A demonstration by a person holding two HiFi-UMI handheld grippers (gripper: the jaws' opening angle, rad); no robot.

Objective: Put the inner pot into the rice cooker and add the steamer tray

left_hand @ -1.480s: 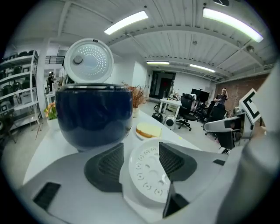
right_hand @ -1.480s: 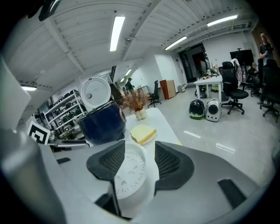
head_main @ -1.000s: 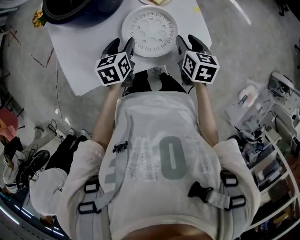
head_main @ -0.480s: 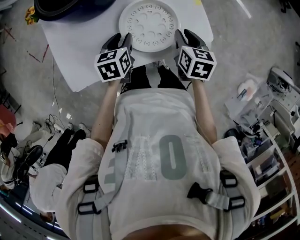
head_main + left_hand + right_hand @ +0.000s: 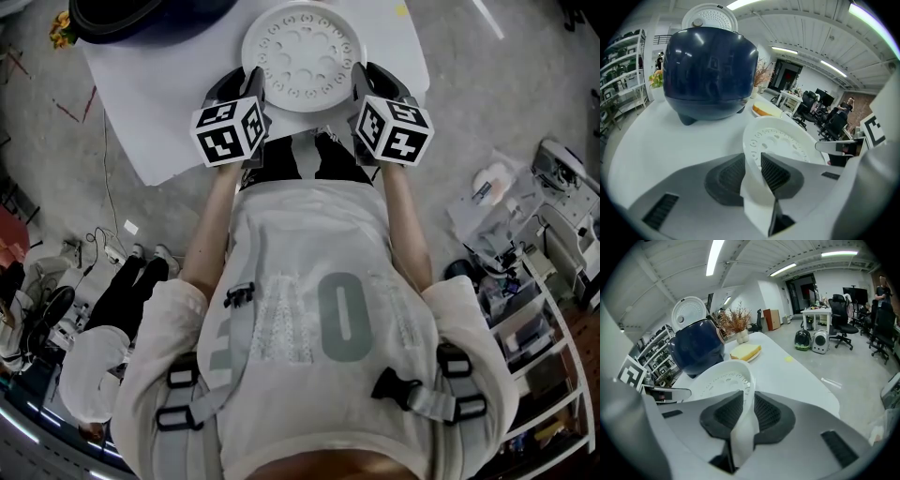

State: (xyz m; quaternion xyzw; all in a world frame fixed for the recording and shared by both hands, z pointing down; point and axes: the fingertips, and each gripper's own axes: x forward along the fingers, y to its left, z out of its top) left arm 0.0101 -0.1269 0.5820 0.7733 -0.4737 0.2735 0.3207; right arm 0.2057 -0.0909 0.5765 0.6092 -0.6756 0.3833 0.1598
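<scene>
Change: the jaws of both grippers have just been closing. A second ago they only flanked the steamer tray (image 5: 302, 54); now the left gripper (image 5: 247, 84) and right gripper (image 5: 362, 81) clamp its opposite rims.
Tray: white, round, perforated, at the near edge of the desk (image 5: 159, 103).
Surroundings: bare desk lies between the tray and the dark-blue rice cooker (image 5: 710, 70), whose lid (image 5: 710, 16) is raised.

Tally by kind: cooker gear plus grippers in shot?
rice cooker: 1
steamer tray: 1
grippers: 2 (left gripper, right gripper; jaws of both have just been closing, tray rim pinched between them)
total: 4
</scene>
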